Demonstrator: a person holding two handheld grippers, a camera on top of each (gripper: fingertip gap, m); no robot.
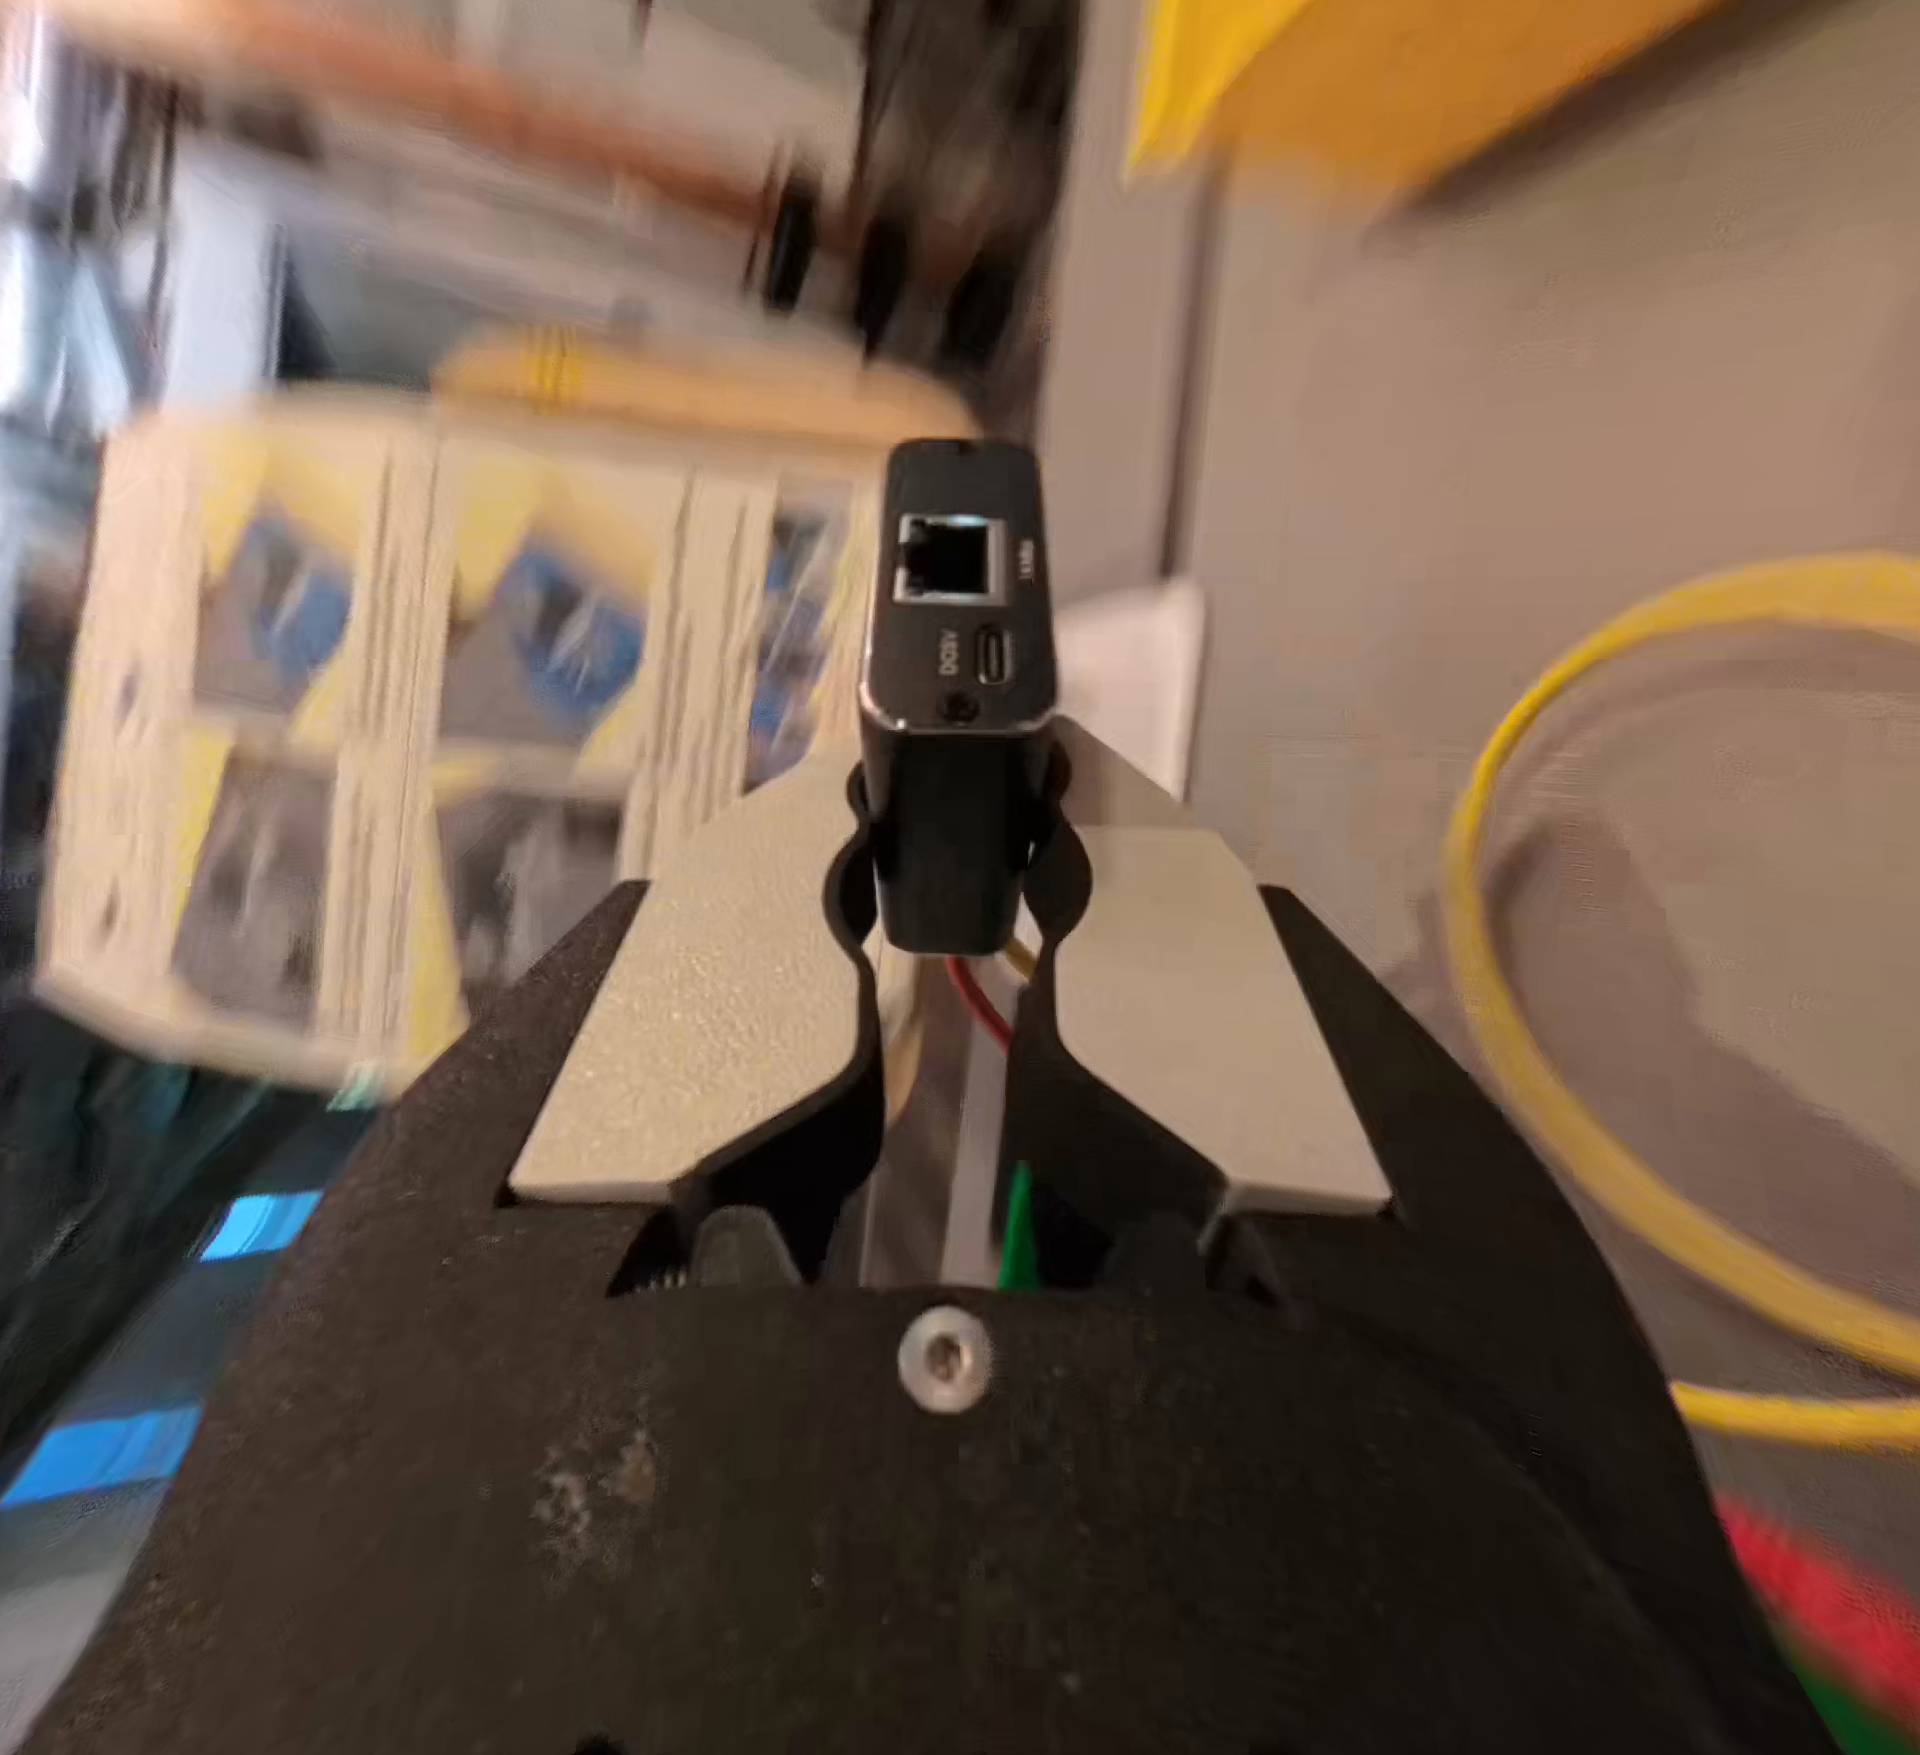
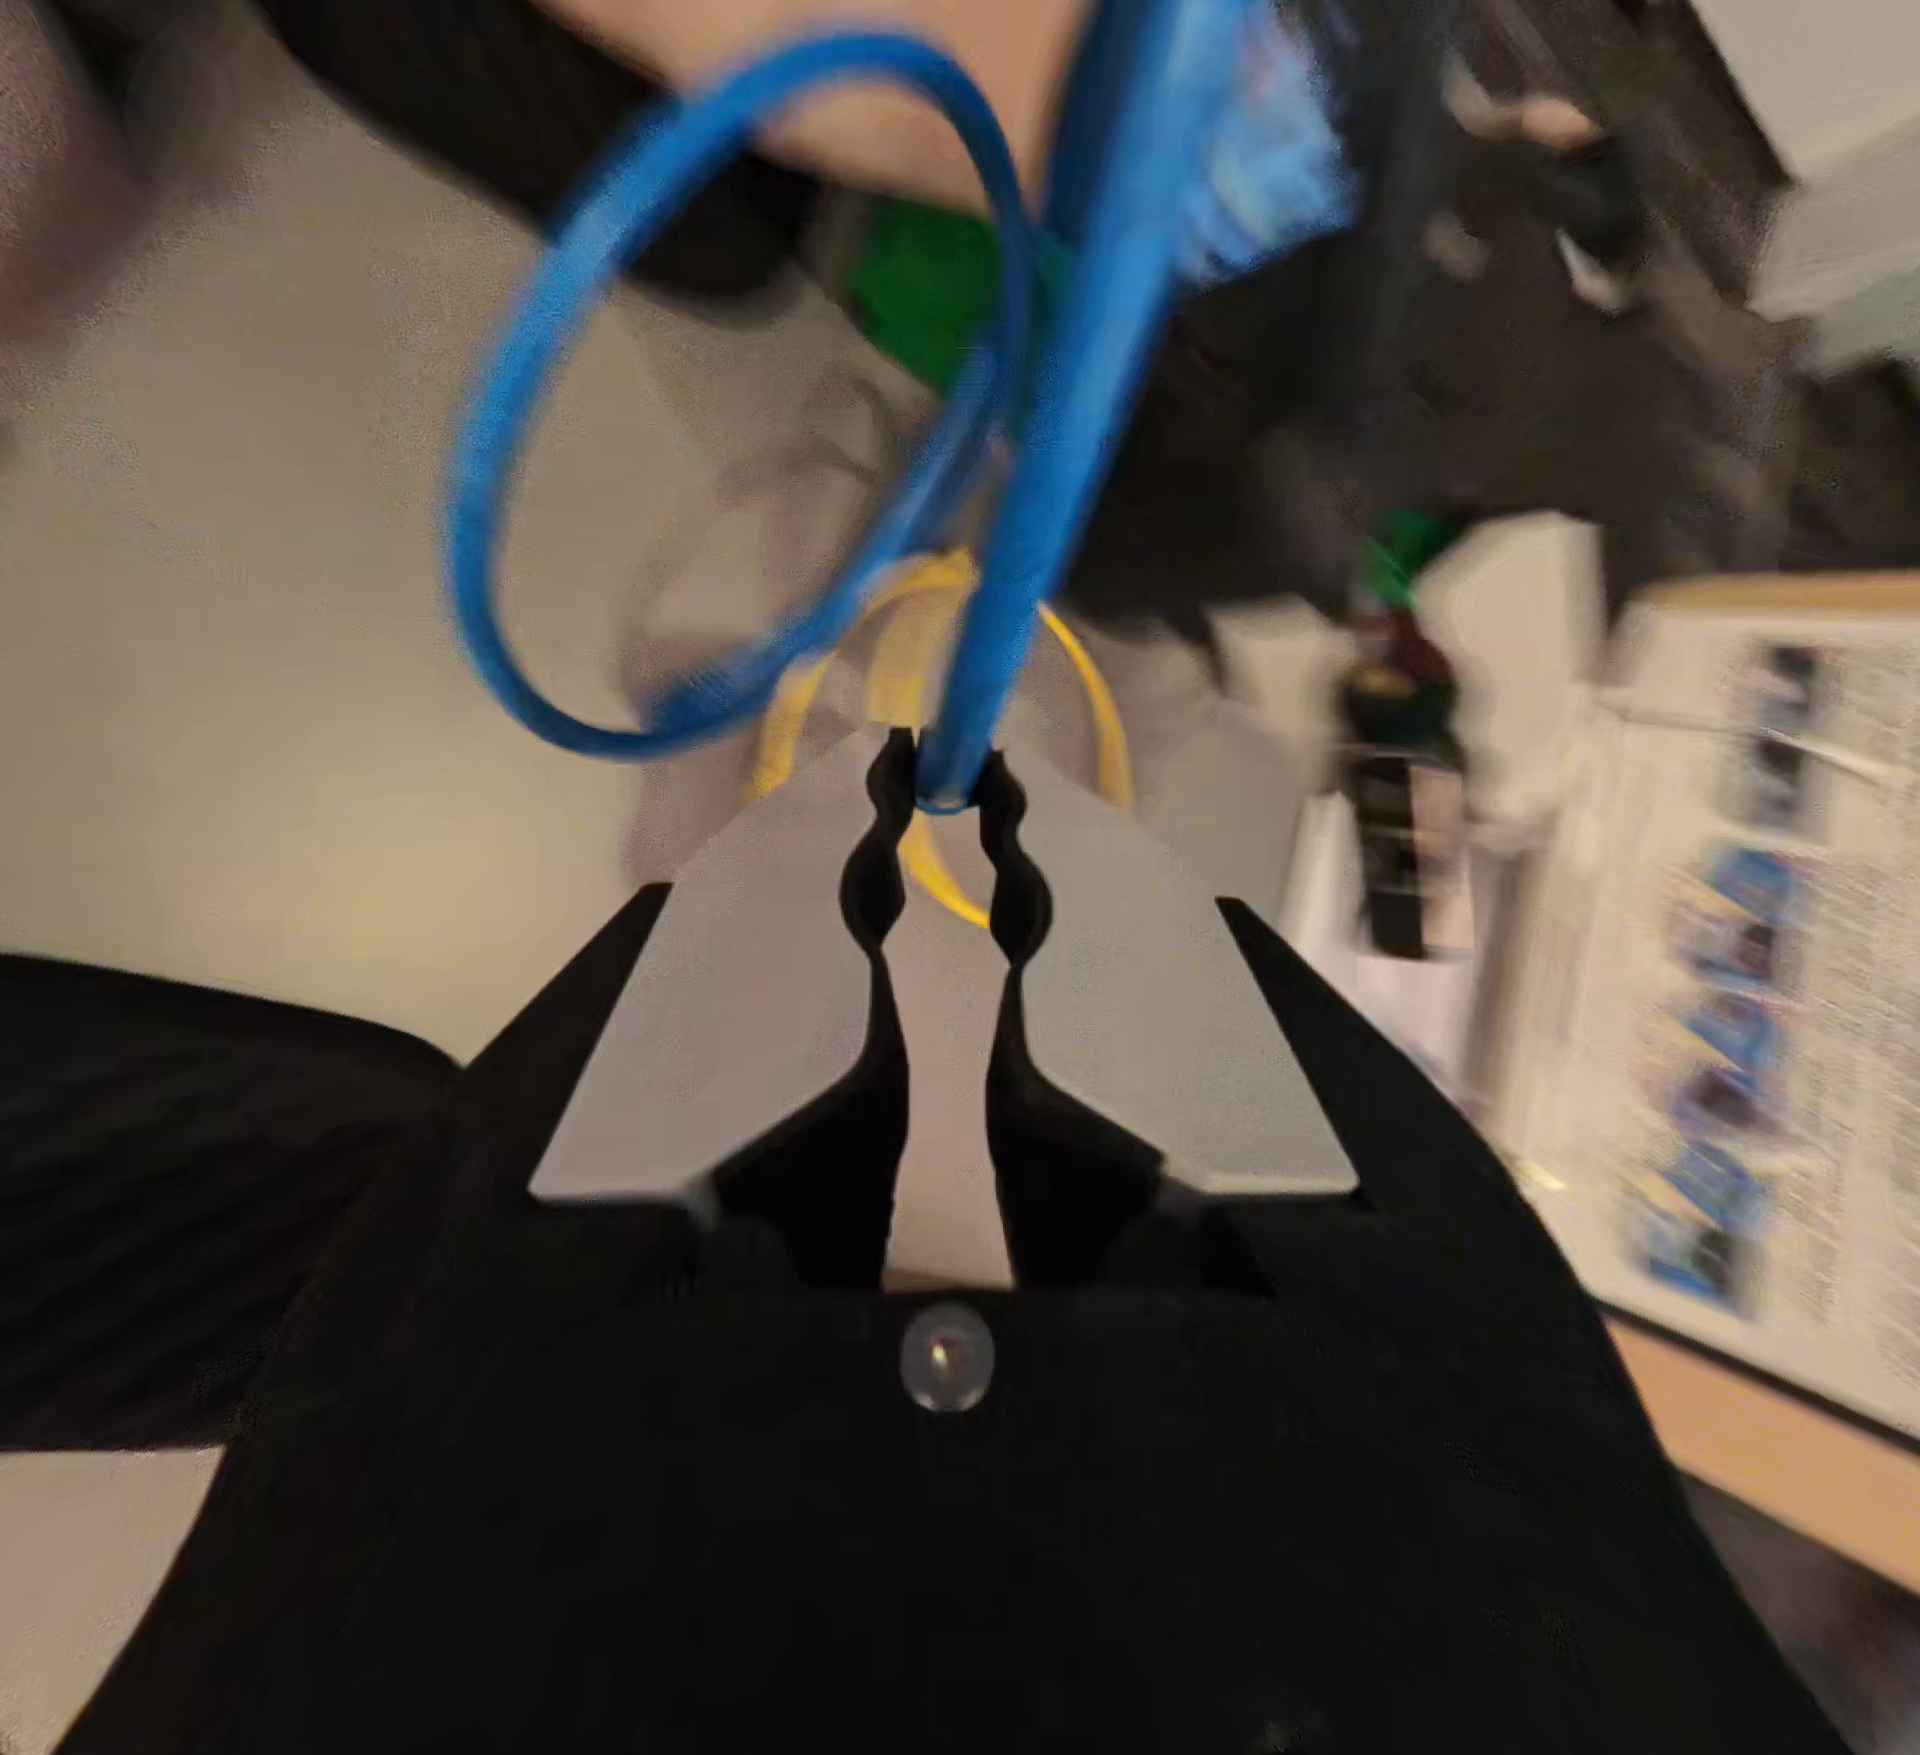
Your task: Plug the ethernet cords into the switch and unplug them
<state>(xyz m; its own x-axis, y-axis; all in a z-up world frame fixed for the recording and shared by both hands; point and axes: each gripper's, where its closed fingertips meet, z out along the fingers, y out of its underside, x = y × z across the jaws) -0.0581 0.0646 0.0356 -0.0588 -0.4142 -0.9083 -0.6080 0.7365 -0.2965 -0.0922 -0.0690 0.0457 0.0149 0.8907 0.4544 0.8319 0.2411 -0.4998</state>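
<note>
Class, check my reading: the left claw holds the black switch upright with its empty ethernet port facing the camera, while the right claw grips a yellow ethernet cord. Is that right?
Not quite. The cord in the right claw is the blue cord, as the right wrist view shows; the yellow cord only lies behind it. The rest stands: the left claw holds the black switch with its port empty.

Soft indoor light; heavy bg motion blur
</note>
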